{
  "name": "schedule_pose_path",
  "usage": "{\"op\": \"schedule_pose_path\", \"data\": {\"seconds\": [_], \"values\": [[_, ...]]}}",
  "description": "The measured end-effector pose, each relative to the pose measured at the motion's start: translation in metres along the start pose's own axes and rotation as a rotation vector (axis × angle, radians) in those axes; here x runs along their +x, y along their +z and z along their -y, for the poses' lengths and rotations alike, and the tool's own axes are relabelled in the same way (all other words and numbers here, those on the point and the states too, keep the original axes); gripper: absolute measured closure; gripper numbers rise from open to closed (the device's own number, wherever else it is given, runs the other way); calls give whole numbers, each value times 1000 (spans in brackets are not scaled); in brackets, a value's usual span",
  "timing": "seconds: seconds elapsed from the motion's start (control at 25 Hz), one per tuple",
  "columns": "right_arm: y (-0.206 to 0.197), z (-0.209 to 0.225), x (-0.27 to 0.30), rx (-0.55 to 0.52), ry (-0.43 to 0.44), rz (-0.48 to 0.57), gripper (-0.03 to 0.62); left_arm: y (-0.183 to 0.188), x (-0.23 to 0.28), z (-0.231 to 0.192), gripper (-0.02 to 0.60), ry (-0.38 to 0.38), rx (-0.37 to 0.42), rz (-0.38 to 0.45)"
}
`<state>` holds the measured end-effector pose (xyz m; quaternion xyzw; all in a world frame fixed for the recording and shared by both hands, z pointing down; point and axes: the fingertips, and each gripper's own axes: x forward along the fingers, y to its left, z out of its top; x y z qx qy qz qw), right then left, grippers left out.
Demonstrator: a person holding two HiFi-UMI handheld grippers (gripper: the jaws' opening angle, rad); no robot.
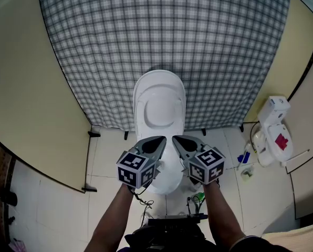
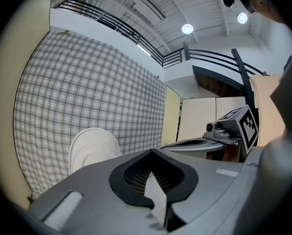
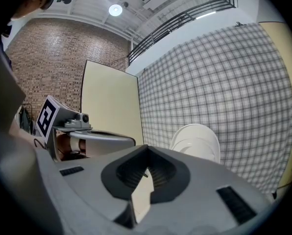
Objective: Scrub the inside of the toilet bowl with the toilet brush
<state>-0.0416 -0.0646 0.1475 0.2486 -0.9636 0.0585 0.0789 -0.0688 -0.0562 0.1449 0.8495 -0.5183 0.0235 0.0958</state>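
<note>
Your left gripper (image 1: pixel 159 142) and right gripper (image 1: pixel 178 140): jaws shut, empty, over toilet (image 1: pixel 159 109) front rim. No toilet brush identifiable; expect light, stiff handle, so grip mid-shaft.

Round ceiling lamps (image 2: pixel 187 29) gave soft, even light; all views bent strongly at edges, with dark corners
</note>
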Motion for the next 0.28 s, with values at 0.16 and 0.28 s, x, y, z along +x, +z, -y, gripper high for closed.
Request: {"op": "schedule_pose_path", "data": {"seconds": [0.16,0.28], "values": [[4,-2,0,3,2,-1,586,4,-1,0,574,0,0,0],[8,-4,-1,6,1,-3,586,11,-4,1,574,-2,5,0]]}}
